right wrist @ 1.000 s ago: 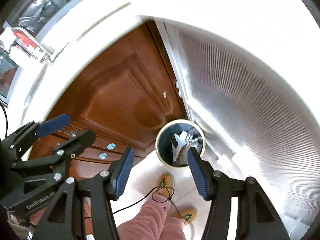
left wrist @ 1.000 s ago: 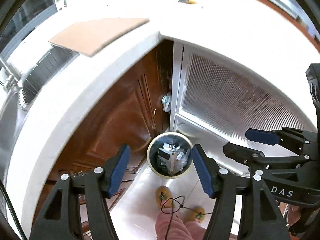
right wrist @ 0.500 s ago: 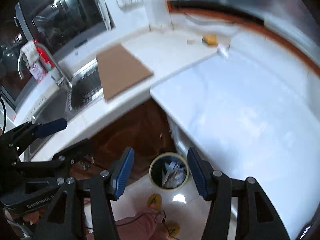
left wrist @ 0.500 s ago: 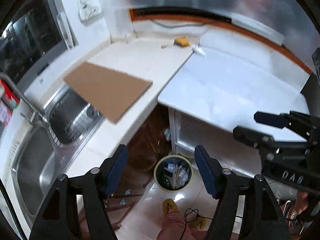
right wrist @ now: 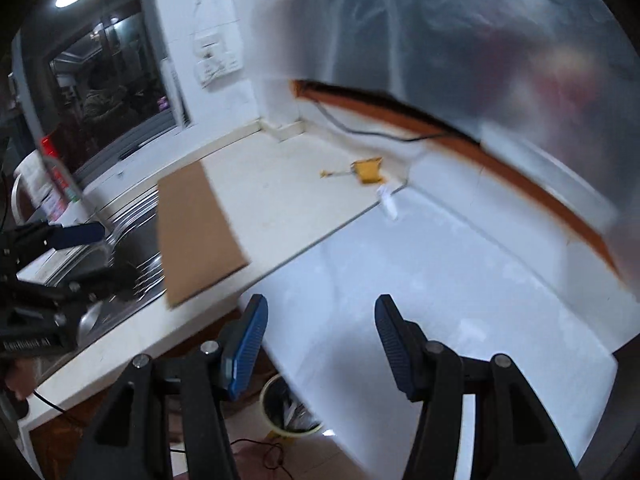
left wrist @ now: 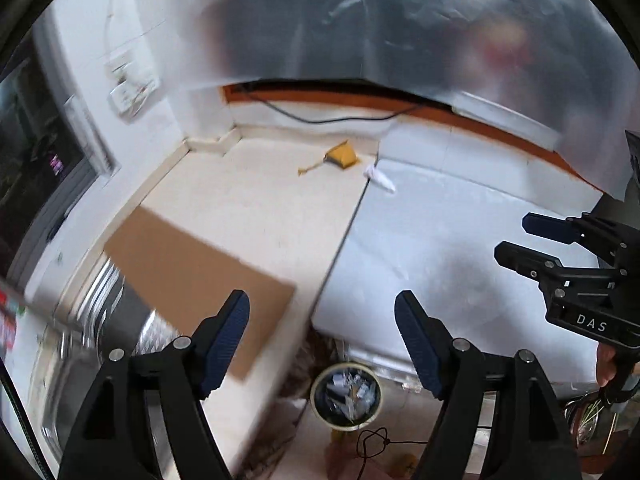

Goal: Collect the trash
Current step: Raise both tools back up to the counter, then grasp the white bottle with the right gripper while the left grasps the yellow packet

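A yellow wrapper (left wrist: 342, 157) (right wrist: 367, 170) and a crumpled white scrap (left wrist: 379, 176) (right wrist: 389, 204) lie at the far corner of the L-shaped counter. A flat brown cardboard sheet (left wrist: 192, 276) (right wrist: 196, 232) lies on the counter and juts over the sink. On the floor below stands a round bin (left wrist: 347, 394) (right wrist: 288, 408) full of paper trash. My left gripper (left wrist: 322, 340) hangs high above the counter edge, its jaws opening with nothing between them. My right gripper (right wrist: 318, 340) is open and empty too, above the white counter.
A steel sink (left wrist: 100, 340) with a draining rack (right wrist: 132, 232) lies at the left under a dark window (right wrist: 104, 88). A cable (left wrist: 340, 120) runs along the back wall below foil sheeting. Slippered feet (left wrist: 404, 462) and a thin cord show on the floor.
Both grippers have risen from down by the bin and cabinet door to above the counter. The counter top, wrapper and scrap came into view. The left jaws spread wider.
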